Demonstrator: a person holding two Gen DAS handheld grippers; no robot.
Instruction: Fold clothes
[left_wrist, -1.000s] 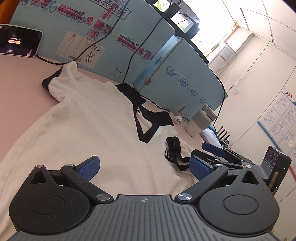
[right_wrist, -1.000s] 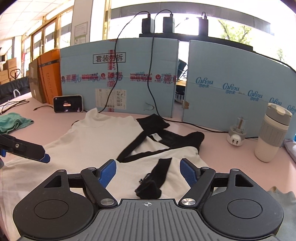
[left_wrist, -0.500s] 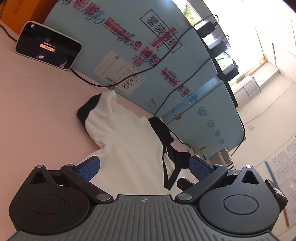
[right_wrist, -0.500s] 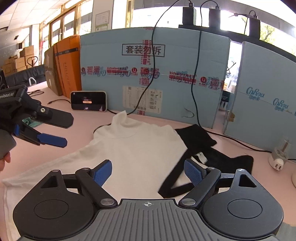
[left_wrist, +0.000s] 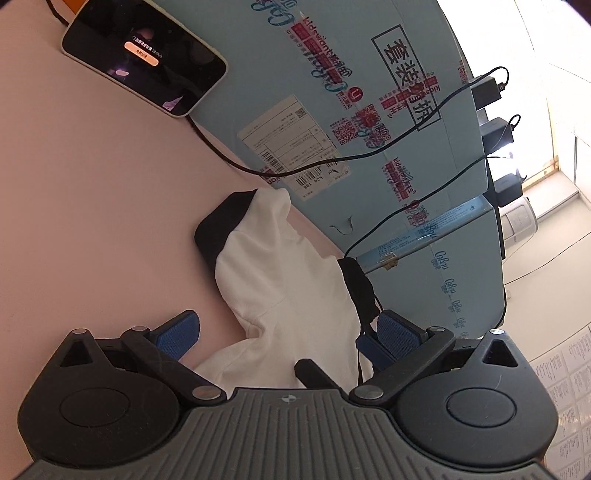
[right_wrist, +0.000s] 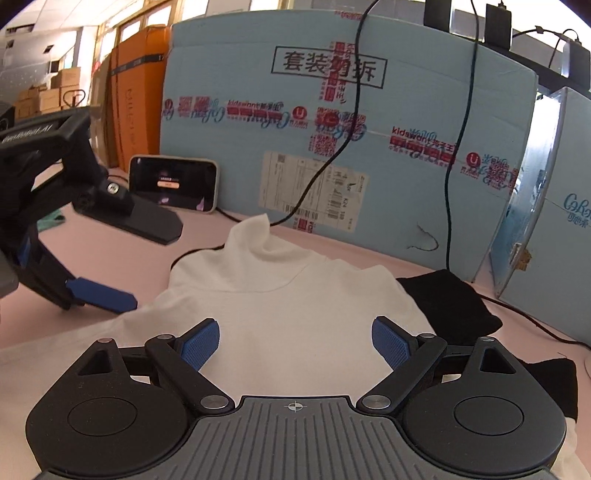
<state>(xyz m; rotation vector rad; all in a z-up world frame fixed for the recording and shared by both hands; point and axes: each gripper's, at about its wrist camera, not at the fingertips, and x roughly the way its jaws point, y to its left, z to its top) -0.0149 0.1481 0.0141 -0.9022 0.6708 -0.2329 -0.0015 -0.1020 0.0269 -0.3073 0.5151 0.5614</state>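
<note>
A white shirt (left_wrist: 295, 295) with black trim lies spread on the pink table (left_wrist: 92, 203); one sleeve ends in a black cuff (left_wrist: 221, 225). My left gripper (left_wrist: 288, 332) is open and hangs over the sleeve's edge, one pad over bare table. In the right wrist view the shirt (right_wrist: 295, 295) fills the middle, with black fabric (right_wrist: 450, 299) at its right. My right gripper (right_wrist: 295, 339) hovers over the white cloth, jaws opening, its pads off the cloth. The left gripper (right_wrist: 155, 266) shows at the left, open, beside the shirt's shoulder.
Blue cardboard boxes (right_wrist: 332, 129) wall the table's far side, with black cables (right_wrist: 325, 166) hanging down them. A phone (right_wrist: 173, 182) leans against the box; it also appears upper left as the phone (left_wrist: 144, 59). Orange boxes (right_wrist: 136, 103) and a green cloth (right_wrist: 51, 221) sit far left.
Both grippers have shifted left along the shirt toward the sleeve. The left gripper has rolled and now looms larger in the right wrist view. The right jaws stand wider.
</note>
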